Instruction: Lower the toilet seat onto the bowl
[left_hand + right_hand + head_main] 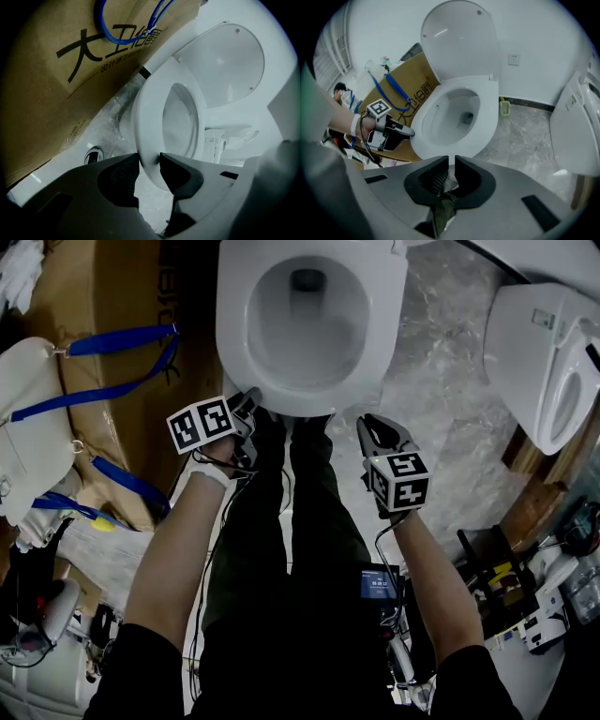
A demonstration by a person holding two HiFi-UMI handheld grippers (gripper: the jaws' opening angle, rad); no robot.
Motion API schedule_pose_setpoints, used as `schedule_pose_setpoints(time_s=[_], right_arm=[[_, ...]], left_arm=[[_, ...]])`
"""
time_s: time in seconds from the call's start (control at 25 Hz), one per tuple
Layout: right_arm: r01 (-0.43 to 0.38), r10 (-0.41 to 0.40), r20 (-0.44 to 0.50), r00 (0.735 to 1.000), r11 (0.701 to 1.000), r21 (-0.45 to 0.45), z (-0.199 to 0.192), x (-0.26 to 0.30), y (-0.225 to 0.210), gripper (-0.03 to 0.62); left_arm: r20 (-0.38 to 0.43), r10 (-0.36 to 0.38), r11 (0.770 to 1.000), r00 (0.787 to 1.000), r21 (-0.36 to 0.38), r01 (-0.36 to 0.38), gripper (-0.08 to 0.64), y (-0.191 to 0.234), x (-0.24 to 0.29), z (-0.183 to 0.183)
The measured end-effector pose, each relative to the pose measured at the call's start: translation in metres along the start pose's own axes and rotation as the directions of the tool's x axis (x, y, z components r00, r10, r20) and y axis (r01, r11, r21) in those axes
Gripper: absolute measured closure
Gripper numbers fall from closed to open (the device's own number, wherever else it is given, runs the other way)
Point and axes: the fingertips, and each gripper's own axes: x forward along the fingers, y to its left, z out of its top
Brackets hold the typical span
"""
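Left tool is clamped on the front rim of the white oval plastic toilet seat, likely to control its drop. Seat sits on or just above the white ceramic bowl; can't tell if a gap remains. White lid stands upright behind the bowl. Right tool hangs in front of the bowl, nearly closed, empty, so probably idle. Brown cardboard box beside the bowl has black print "大工"; rest unreadable.
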Motion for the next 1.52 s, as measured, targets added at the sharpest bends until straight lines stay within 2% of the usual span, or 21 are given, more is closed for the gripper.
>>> schedule_pose_setpoints(time_s=[0.08, 0.12, 0.2, 0.28, 0.36, 0.44, 0.64, 0.8, 1.0, 1.12, 1.24, 1.36, 1.44, 1.52], right_arm=[[-0.039, 0.039, 0.005, 0.999, 0.987, 0.158, -0.007, 0.012, -0.008, 0.534], [-0.066, 0.064, 0.017, 0.998, 0.965, 0.253, -0.01, 0.019, -0.012, 0.534], [-0.117, 0.104, 0.054, 0.993, 0.899, 0.421, -0.013, 0.031, -0.02, 0.534], [-0.144, 0.119, 0.081, 0.99, 0.847, 0.512, -0.013, 0.041, -0.026, 0.534], [-0.148, 0.125, 0.08, 0.989, 0.83, 0.538, -0.014, 0.05, -0.029, 0.534], [-0.147, 0.133, 0.064, 0.989, 0.831, 0.537, -0.013, 0.059, -0.028, 0.534], [-0.113, 0.119, 0.018, 0.993, 0.861, 0.495, -0.014, 0.07, -0.031, 0.535], [-0.12, 0.127, 0.02, 0.992, 0.859, 0.497, -0.015, 0.07, -0.033, 0.534], [-0.125, 0.132, 0.018, 0.991, 0.88, 0.459, -0.003, 0.06, -0.026, 0.534], [-0.144, 0.146, 0.027, 0.989, 0.897, 0.417, 0.008, 0.047, -0.017, 0.534], [-0.145, 0.139, 0.044, 0.989, 0.904, 0.402, 0.019, 0.026, -0.011, 0.534], [-0.132, 0.113, 0.071, 0.991, 0.905, 0.404, 0.036, -0.001, -0.006, 0.534], [-0.115, 0.085, 0.095, 0.992, 0.914, 0.389, 0.052, -0.02, -0.004, 0.534], [-0.107, 0.059, 0.135, 0.989, 0.919, 0.379, 0.072, -0.043, -0.002, 0.534]], left_arm=[[-0.001, 0.003, 1.0, 1.0, 0.002, -0.003, 0.414, 0.001, 0.001, 0.0], [-0.001, 0.004, 1.0, 1.0, 0.003, -0.004, 0.414, 0.002, 0.002, 0.0], [-0.002, 0.003, 1.0, 1.0, 0.007, -0.003, 0.414, 0.002, 0.003, -0.001], [-0.003, 0.002, 1.0, 1.0, 0.013, -0.002, 0.414, 0.002, 0.005, -0.001], [-0.003, 0.002, 1.0, 1.0, 0.017, -0.002, 0.414, 0.003, 0.007, -0.001], [-0.002, 0.003, 1.0, 1.0, 0.016, -0.003, 0.415, 0.005, 0.009, -0.001], [0.002, 0.0, 1.0, 1.0, 0.019, 0.0, 0.417, 0.008, 0.014, 0.0], [-0.001, -0.005, 0.999, 1.0, 0.042, 0.005, 0.417, 0.008, 0.015, 0.001], [-0.015, 0.067, 0.996, 0.998, 0.066, -0.066, 0.416, 0.011, 0.008, 0.002], [-0.054, 0.068, 0.996, 0.996, 0.063, -0.065, 0.416, 0.007, -0.002, -0.007], [-0.087, 0.054, 0.991, 0.995, 0.127, -0.043, 0.416, -0.011, -0.023, -0.02], [-0.092, -0.007, 0.982, 0.996, 0.19, 0.024, 0.417, -0.053, -0.057, -0.026], [-0.074, -0.059, 0.967, 0.995, 0.243, 0.076, 0.417, -0.086, -0.082, -0.023], [-0.044, -0.093, 0.942, 0.995, 0.319, 0.102, 0.417, -0.117, -0.11, -0.017]])
